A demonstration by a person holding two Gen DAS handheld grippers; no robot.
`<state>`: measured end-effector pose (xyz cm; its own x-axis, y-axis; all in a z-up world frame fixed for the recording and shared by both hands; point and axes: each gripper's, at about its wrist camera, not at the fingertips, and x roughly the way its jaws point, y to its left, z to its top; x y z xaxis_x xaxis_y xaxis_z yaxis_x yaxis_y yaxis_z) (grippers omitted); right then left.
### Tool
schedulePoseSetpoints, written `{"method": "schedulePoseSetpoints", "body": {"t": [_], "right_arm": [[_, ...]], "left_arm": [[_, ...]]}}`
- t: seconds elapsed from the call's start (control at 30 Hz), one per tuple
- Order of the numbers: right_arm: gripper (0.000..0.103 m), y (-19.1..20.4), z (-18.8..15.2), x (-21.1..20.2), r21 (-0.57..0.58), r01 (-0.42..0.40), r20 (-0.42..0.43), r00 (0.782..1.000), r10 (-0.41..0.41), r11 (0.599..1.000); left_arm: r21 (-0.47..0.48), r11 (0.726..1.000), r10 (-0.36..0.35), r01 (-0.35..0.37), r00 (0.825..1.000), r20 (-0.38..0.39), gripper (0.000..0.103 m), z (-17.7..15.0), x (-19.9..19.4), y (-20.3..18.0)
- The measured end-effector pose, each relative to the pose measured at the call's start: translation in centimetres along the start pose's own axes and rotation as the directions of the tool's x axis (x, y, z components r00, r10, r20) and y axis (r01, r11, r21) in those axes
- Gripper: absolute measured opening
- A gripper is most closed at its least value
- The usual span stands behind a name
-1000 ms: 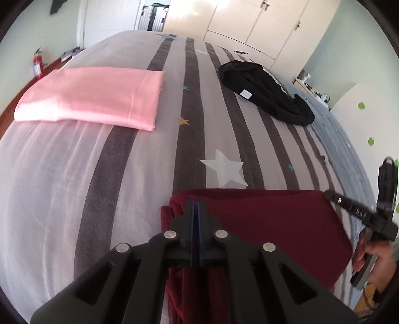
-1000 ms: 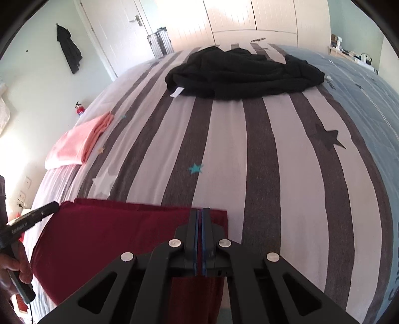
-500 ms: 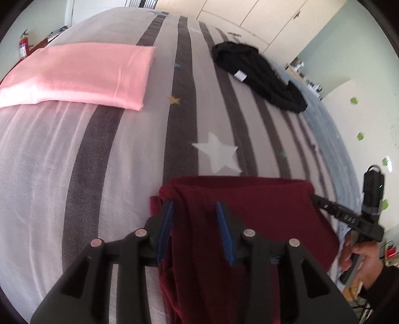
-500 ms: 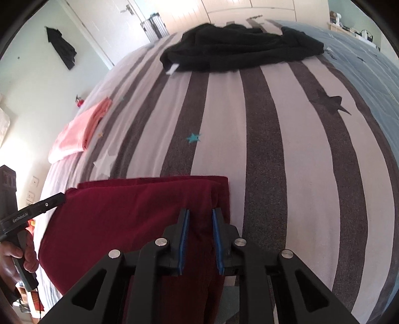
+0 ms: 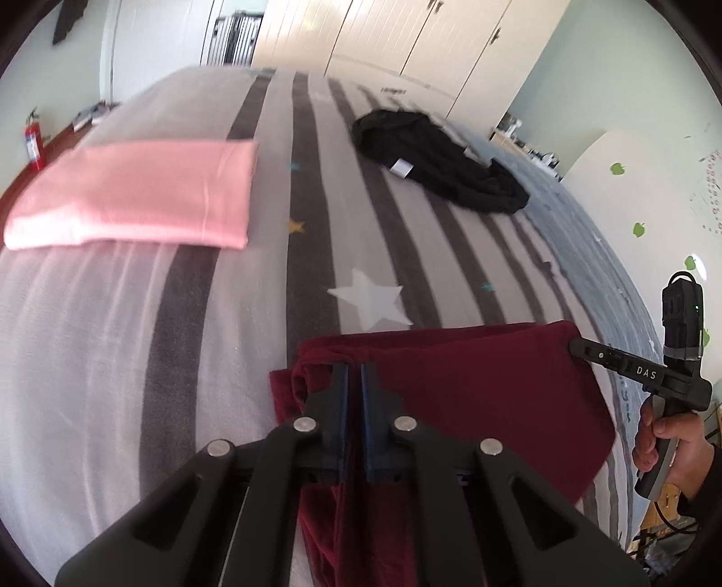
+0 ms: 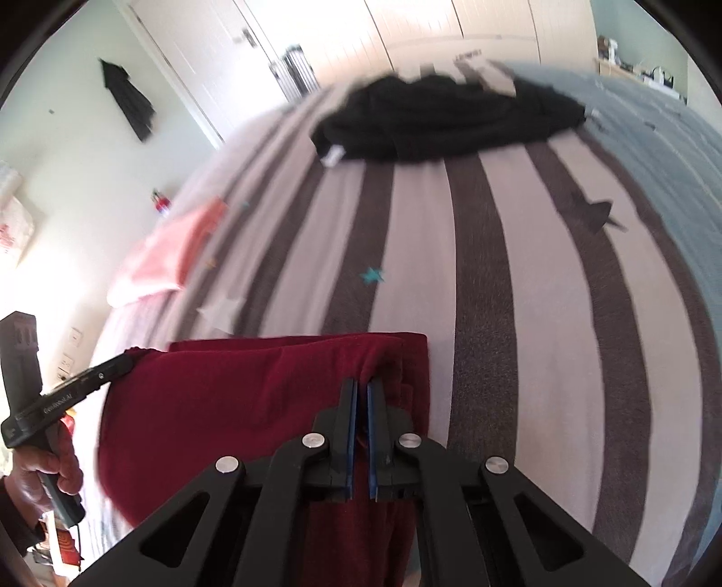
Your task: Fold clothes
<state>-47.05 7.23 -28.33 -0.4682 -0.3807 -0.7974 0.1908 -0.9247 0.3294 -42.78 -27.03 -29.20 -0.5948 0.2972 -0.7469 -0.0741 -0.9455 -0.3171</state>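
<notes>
A dark red garment [image 5: 474, 397], folded into a band, lies at the near edge of the striped bed [image 5: 135, 338]. My left gripper [image 5: 354, 368] is shut on a raised fold at the band's left corner. In the right wrist view the same garment [image 6: 225, 406] fills the lower left, and my right gripper [image 6: 362, 384] is shut on a pinch of cloth near its right corner. Each gripper shows in the other's view, tip on the opposite corner: the right gripper [image 5: 575, 347] and the left gripper [image 6: 128, 361]. The cloth between them sags slightly.
A folded pink garment [image 5: 135, 194] lies at the left of the bed. A crumpled black garment [image 5: 442, 167] sits at the far right. White wardrobe doors [image 5: 383, 40] stand behind the bed, and a red fire extinguisher [image 5: 34, 144] on the floor at the left. A hand [image 5: 668, 442] grips the right handle.
Both grippers were shut, opened over the dark red garment half a second ago, and have closed again on its corners. Both have risen a little with the cloth.
</notes>
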Motion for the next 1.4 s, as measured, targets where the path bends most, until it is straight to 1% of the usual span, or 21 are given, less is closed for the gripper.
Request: {"method": "schedulePoseSetpoints", "body": {"t": [0.13, 0.17, 0.23, 0.33, 0.43, 0.53, 0.63, 0.7, 0.8, 0.9, 0.97, 1.07, 1.13, 1.2, 1.23, 1.3, 1.4], "right_arm": [[0.003, 1.7, -2.5, -5.3, -0.019, -0.035, 0.095, 0.995, 0.037, 0.999], [0.003, 2.3, -3.7, -6.9, -0.031, -0.032, 0.112, 0.993, 0.036, 0.999], [0.003, 3.2, -5.4, -9.6, -0.042, -0.025, 0.135, 0.990, 0.031, 0.999], [0.003, 4.2, -7.8, -13.2, -0.041, -0.011, 0.159, 0.987, 0.018, 0.999], [0.003, 4.8, -9.0, -15.6, -0.032, 0.002, 0.180, 0.984, 0.003, 0.999], [0.003, 5.1, -8.3, -15.6, -0.039, 0.026, 0.210, 0.978, -0.017, 0.999], [0.003, 4.9, -5.8, -13.9, -0.030, 0.043, 0.235, 0.971, -0.035, 0.999], [0.002, 4.8, -4.1, -12.3, -0.030, 0.062, 0.238, 0.970, -0.053, 0.998], [0.002, 3.9, -1.3, -7.3, -0.010, 0.087, 0.190, 0.978, -0.083, 0.996], [0.002, 2.4, 0.4, -1.3, 0.009, 0.122, 0.111, 0.986, -0.122, 0.992], [0.002, 1.6, 1.2, 1.6, 0.009, 0.149, 0.074, 0.986, -0.149, 0.989], [0.002, 1.3, 2.2, 2.7, 0.006, 0.153, 0.095, 0.984, -0.153, 0.988], [0.002, 1.3, 2.5, 3.1, -0.008, 0.162, 0.104, 0.982, -0.160, 0.987], [0.002, 1.0, 2.2, 4.8, -0.029, 0.187, 0.063, 0.981, -0.185, 0.982], [0.002, 0.6, 1.8, 5.9, -0.034, 0.195, 0.028, 0.981, -0.194, 0.980], [0.002, 0.4, 1.5, 6.9, -0.041, 0.198, -0.005, 0.980, -0.199, 0.979], [0.003, 0.3, 1.5, 6.9, -0.062, 0.208, -0.017, 0.978, -0.209, 0.976]], "left_arm": [[-0.015, 1.000, -0.001, 0.003, 0.997, 0.083, 0.004, -3.0, -5.9, -2.0], [-0.019, 1.000, 0.005, -0.003, 0.995, 0.100, 0.004, -4.0, -7.4, -2.7], [-0.027, 1.000, 0.018, -0.015, 0.992, 0.123, 0.003, -5.6, -10.1, -3.6], [-0.056, 0.998, 0.036, -0.028, 0.988, 0.150, 0.003, -8.1, -12.9, -5.0], [-0.065, 0.997, 0.058, -0.047, 0.982, 0.178, 0.003, -8.6, -14.2, -5.3], [-0.053, 0.997, 0.064, -0.054, 0.975, 0.211, 0.003, -6.5, -13.2, -4.7], [-0.028, 0.998, 0.069, -0.064, 0.968, 0.242, 0.003, -4.2, -11.6, -4.4], [-0.029, 0.996, 0.087, -0.083, 0.972, 0.217, 0.003, -2.4, -8.8, -3.6], [-0.006, 0.992, 0.122, -0.123, 0.980, 0.154, 0.003, -0.3, -3.7, -2.4], [0.003, 0.989, 0.146, -0.147, 0.986, 0.082, 0.002, 1.0, 1.1, -1.0], [0.001, 0.988, 0.153, -0.154, 0.986, 0.073, 0.002, 1.6, 2.7, -0.5], [0.013, 0.984, 0.175, -0.176, 0.982, 0.071, 0.002, 2.1, 4.4, -0.1], [0.028, 0.979, 0.198, -0.200, 0.979, 0.056, 0.002, 2.0, 5.5, 0.0], [0.040, 0.972, 0.233, -0.232, 0.973, -0.005, 0.002, 1.2, 7.2, 0.4], [0.047, 0.970, 0.240, -0.239, 0.970, -0.020, 0.002, 0.9, 7.7, 0.4], [0.062, 0.968, 0.246, -0.244, 0.969, -0.031, 0.002, 0.7, 8.3, 0.4], [0.054, 0.971, 0.236, -0.233, 0.970, -0.061, 0.003, 1.1, 8.5, 0.6]]}}
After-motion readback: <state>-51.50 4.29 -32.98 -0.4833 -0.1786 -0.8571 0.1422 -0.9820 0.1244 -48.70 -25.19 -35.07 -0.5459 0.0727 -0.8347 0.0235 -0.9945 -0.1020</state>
